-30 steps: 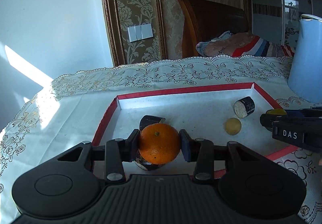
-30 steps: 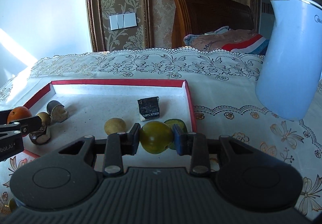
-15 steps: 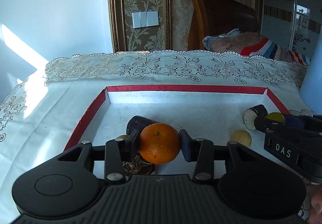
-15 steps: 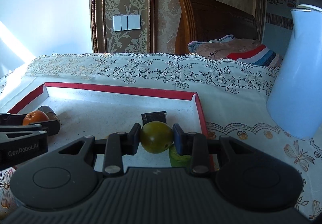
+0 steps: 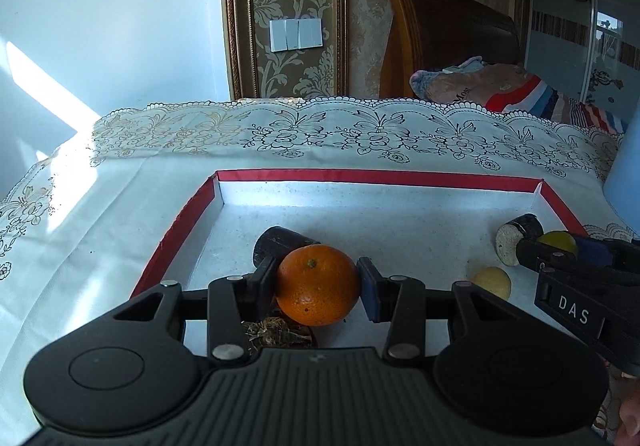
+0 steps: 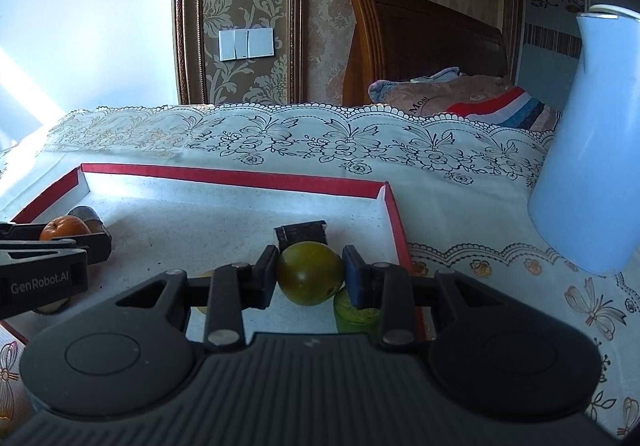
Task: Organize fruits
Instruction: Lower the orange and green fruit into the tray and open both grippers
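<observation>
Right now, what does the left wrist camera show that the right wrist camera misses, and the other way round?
Only the left view shows a dried husk-like bit beneath the left tool. Only the right view shows the whole pale blue jug and a green piece. Both show the red-edged tray, the orange in the left tool and the greenish fruit in the right tool.

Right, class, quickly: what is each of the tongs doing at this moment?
Left tongs: closed on the orange.
Right tongs: closed on the green fruit.
</observation>
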`<action>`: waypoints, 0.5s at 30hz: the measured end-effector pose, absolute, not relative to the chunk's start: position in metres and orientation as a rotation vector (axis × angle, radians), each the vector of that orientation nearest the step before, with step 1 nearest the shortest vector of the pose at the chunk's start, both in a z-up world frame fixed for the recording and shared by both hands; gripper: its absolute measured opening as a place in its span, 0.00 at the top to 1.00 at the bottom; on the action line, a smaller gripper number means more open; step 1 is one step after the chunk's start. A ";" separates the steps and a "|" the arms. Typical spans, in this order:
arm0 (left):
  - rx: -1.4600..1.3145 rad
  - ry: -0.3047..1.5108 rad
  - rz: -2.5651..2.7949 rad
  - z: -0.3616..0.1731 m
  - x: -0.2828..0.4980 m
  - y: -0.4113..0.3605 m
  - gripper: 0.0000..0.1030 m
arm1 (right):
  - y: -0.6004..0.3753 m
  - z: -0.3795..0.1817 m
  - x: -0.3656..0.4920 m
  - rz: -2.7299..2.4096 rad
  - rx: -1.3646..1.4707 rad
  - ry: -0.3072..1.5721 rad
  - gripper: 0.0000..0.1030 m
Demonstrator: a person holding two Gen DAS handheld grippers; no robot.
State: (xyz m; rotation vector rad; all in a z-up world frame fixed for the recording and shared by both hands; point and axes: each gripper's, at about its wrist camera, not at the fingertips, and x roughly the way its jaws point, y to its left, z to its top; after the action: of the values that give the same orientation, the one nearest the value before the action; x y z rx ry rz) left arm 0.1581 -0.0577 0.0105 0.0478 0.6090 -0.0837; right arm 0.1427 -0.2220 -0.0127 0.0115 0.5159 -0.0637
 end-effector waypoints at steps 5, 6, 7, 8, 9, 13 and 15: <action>0.042 0.604 -0.084 0.010 0.157 -0.057 0.57 | -0.221 -0.013 0.141 -0.078 0.001 0.506 0.54; 0.040 0.602 -0.084 0.010 0.157 -0.057 0.57 | -0.221 -0.013 0.141 -0.080 0.003 0.504 0.51; 0.037 0.602 -0.085 0.010 0.156 -0.056 0.57 | -0.222 -0.013 0.141 -0.080 0.007 0.505 0.51; 0.034 0.601 -0.087 0.010 0.156 -0.055 0.57 | -0.222 -0.013 0.141 -0.080 0.010 0.506 0.51; 0.032 0.600 -0.087 0.010 0.155 -0.055 0.57 | -0.223 -0.013 0.141 -0.080 0.013 0.506 0.50; 0.030 0.592 -0.085 0.011 0.153 -0.053 0.54 | -0.224 -0.013 0.139 -0.108 0.019 0.495 0.28; 0.029 0.587 -0.085 0.011 0.152 -0.053 0.47 | -0.226 -0.012 0.139 -0.103 0.027 0.494 0.27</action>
State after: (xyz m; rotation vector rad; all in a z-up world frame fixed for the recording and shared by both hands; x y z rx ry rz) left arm 0.1516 -0.0530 0.0113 0.0287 0.5869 -0.0853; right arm 0.1387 -0.2259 -0.0123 0.0275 0.4942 -0.1030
